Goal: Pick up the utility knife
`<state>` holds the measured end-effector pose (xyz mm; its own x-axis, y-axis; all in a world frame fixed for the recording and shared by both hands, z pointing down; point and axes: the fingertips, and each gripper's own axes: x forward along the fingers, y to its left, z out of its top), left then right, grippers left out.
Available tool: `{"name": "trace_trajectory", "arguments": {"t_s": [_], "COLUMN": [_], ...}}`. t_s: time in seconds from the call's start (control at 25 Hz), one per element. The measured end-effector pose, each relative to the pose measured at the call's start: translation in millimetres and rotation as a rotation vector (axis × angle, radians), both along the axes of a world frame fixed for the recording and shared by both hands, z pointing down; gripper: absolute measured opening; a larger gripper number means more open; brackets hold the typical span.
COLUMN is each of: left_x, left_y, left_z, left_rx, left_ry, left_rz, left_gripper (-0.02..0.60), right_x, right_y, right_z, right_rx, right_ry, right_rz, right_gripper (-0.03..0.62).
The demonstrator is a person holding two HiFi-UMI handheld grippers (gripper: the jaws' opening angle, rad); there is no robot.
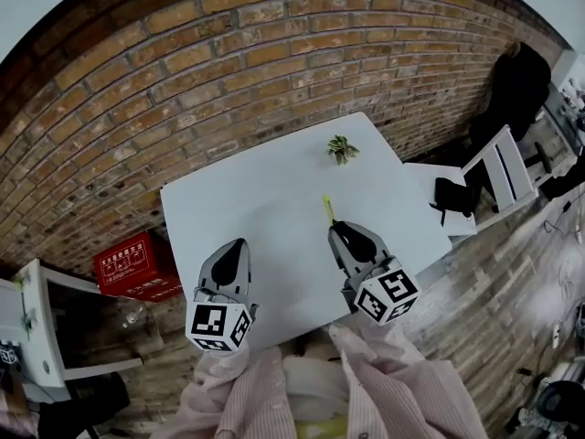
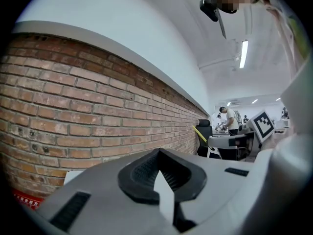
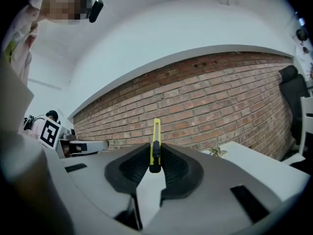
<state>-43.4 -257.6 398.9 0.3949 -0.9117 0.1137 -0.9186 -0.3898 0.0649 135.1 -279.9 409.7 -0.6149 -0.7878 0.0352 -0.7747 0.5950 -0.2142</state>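
A yellow utility knife (image 1: 326, 208) with a black slider is clamped between the jaws of my right gripper (image 1: 339, 231) and juts out past the tips, held above the white table (image 1: 256, 199). In the right gripper view the knife (image 3: 156, 143) stands upright between the black pads (image 3: 173, 168) of that gripper (image 3: 155, 155). My left gripper (image 1: 239, 245) hovers to the left over the table's near edge. Its tips meet with nothing between them (image 2: 159, 153). From the left gripper view the knife (image 2: 200, 134) shows as a thin yellow strip at the right.
A small green plant (image 1: 343, 148) sits near the table's far edge. A brick wall (image 1: 183, 71) runs behind the table. A red box (image 1: 137, 265) lies on the floor at the left. A white chair (image 1: 501, 167) and a black bag (image 1: 454, 196) stand at the right.
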Motion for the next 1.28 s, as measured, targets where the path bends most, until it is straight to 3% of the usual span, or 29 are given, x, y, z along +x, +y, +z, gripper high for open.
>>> {"name": "trace_trajectory", "arguments": {"t_s": [0.28,0.64,1.28], "left_x": [-3.5,-12.4,-21.9], "left_y": [-1.2,-2.9,-3.7], "left_z": [-28.9,-51.4,-51.2], "left_rx": [0.072,0.122,0.12], "left_ry": [-0.037,-0.025,-0.048], "left_rz": [-0.014,-0.047,-0.082], "left_gripper": [-0.009,-0.009,-0.009], "right_x": [6.0,19.4,31.9], "right_y": [-1.4,-2.2,-3.9], "right_z": [-28.9,-52.7,-61.9], "right_rx": [0.071,0.124,0.147], "right_ry": [-0.003,-0.003,-0.002], "right_rz": [0.03,0.063,0.094], "right_gripper": [0.067,0.067,0.067]}}
